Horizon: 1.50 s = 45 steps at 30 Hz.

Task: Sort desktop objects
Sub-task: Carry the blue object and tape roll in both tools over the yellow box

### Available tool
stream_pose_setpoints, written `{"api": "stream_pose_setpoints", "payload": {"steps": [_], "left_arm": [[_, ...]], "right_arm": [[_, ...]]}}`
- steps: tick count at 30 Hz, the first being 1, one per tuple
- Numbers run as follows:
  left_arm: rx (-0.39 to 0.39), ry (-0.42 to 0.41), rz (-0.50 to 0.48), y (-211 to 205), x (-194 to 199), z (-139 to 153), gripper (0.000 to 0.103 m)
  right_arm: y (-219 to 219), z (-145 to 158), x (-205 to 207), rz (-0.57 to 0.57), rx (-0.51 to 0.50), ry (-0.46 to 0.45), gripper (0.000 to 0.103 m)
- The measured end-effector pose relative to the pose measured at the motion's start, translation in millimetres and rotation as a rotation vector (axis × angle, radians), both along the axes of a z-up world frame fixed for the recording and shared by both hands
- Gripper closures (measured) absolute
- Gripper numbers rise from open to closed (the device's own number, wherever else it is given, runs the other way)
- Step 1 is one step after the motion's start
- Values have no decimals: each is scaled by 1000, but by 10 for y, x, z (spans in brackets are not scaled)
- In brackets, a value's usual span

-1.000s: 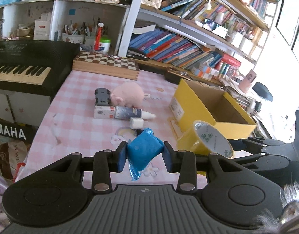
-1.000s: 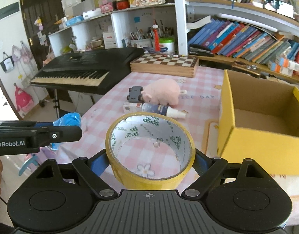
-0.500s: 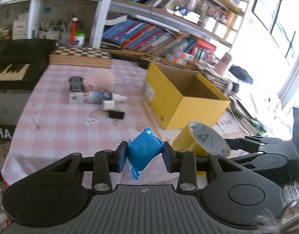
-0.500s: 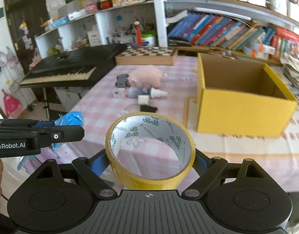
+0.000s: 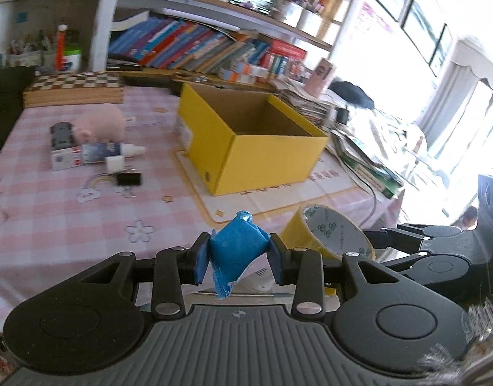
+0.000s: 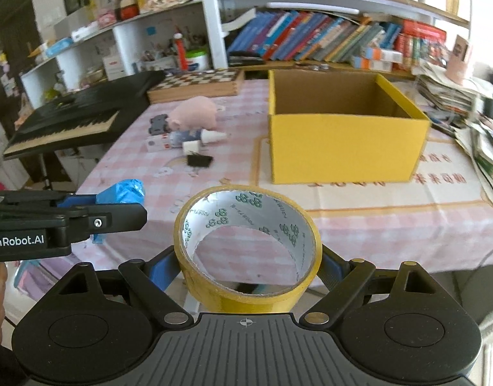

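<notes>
Blue packet [image 5: 237, 251] pinched in left claw [image 5: 237, 259]; tape roll [image 6: 248, 247] in right claw [image 6: 248, 268].

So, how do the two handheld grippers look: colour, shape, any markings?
Both the left gripper and the right gripper are matte black, with a ribbed grey plate, two round discs, silver rivets on angled linkage bars and blue pads on the fingers. The left one's side bears white lettering ending "enRobot.AI". No cables or sleeves show.

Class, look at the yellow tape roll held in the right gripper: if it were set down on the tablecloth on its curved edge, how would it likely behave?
The tape roll is a round hollow ring, so it would probably roll. It looks stiff: the right gripper clamps its sides without visibly denting it. The hollow core suggests it is fairly light.
</notes>
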<state>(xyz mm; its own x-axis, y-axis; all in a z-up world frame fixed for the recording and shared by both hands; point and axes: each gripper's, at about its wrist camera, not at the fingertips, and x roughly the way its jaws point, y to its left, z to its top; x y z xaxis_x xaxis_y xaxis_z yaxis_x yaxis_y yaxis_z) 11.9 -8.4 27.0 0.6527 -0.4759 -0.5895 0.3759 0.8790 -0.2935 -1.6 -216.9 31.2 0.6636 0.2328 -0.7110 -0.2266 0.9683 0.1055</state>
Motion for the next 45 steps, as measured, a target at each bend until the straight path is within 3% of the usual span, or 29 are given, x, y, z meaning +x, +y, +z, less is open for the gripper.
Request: {"api": "stream_pose_setpoints", "payload": {"steps": [20,34,45], "left_arm": [[-3,23,-187,-628,183,-23,68],[8,29,-185,-977,420,4,68],[41,54,-135,-1205,655,-14,68]], "right_arm": [[-545,-6,-133,-171,-7,42,14],[-868,-31,128,-159,8,62,14],[-1050,-88,498,-66,15,101,14]]}}
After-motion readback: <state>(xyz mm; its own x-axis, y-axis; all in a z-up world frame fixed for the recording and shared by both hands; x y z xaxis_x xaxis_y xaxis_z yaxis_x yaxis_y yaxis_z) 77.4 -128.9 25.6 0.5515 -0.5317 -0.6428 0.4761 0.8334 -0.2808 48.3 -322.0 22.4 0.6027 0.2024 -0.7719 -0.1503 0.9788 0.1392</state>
